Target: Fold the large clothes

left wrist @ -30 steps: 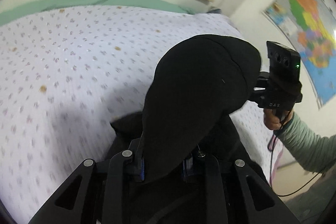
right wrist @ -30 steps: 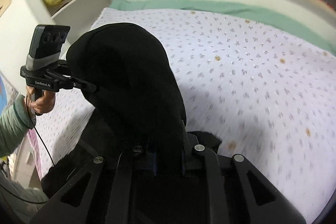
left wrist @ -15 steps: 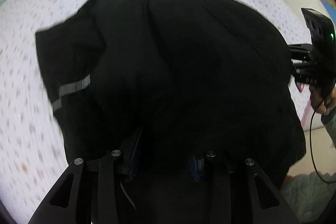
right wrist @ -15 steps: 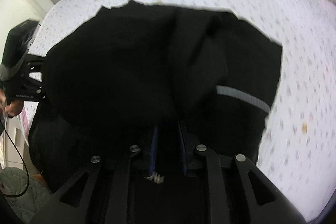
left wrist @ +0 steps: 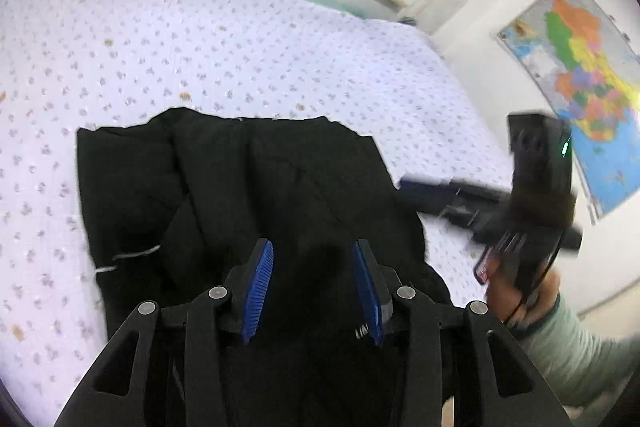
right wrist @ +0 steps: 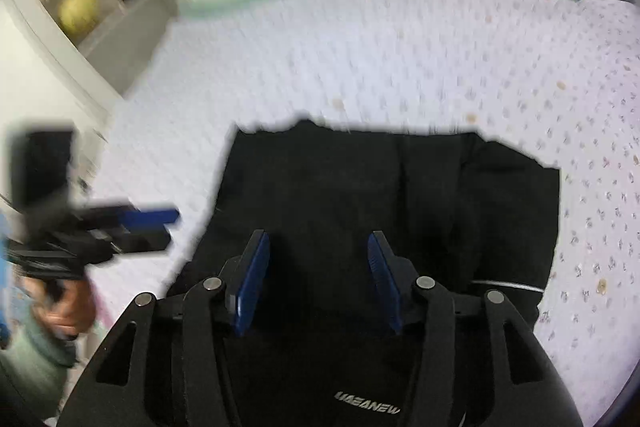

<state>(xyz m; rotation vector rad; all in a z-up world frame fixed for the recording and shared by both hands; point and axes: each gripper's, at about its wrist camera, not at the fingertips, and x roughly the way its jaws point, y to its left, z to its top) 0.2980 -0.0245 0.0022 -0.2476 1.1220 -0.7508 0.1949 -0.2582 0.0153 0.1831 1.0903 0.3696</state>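
Lying flat on bed [left wrist: 240, 39], black garment [left wrist: 256, 187] long axis crosswise, left gripper [left wrist: 312, 279] and right gripper [right wrist: 318, 279] spread apart.

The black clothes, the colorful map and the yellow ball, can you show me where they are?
black clothes [left wrist: 248, 187]: left wrist view, middle of the folded fabric lying on the bed.
colorful map [left wrist: 580, 67]: left wrist view, middle of the poster on the wall.
yellow ball [right wrist: 78, 9]: right wrist view, middle of the ball in the shelf.

both wrist views look down, close over the black garment [left wrist: 256, 179] on the bed [right wrist: 400, 59].
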